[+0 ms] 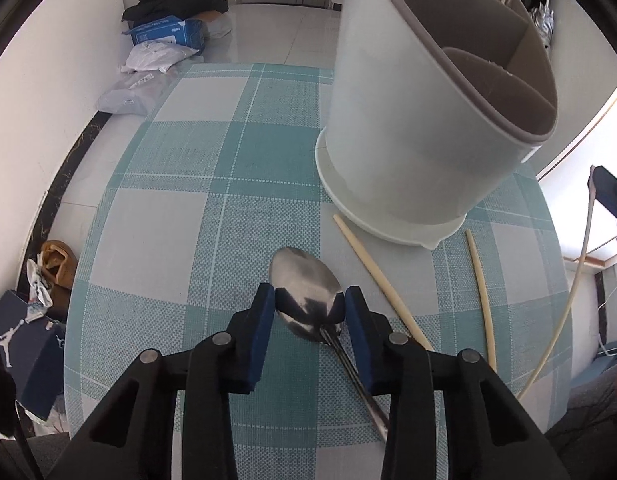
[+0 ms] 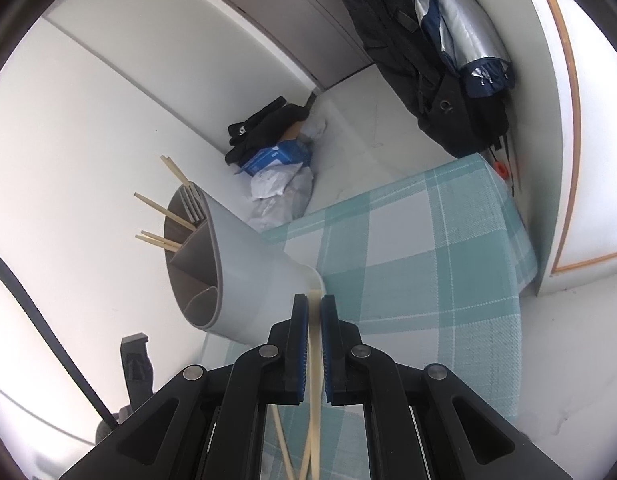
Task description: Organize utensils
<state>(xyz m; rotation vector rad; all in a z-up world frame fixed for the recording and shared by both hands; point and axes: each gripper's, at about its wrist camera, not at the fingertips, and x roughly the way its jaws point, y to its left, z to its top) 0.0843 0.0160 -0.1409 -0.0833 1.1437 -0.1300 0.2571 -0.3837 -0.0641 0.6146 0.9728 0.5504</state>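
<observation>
Gripping: left gripper point(image 1: 310, 304) pads against spoon point(image 1: 306, 294) bowl; right gripper point(image 2: 314, 312) clamping chopstick point(image 2: 315, 354).

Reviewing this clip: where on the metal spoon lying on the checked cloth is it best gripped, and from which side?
Likely across the bowl of the spoon, from above. It lies flat on the cloth, the handle running back under the left gripper, whose pads already flank the bowl's edges. The thin handle gives less to hold.
</observation>
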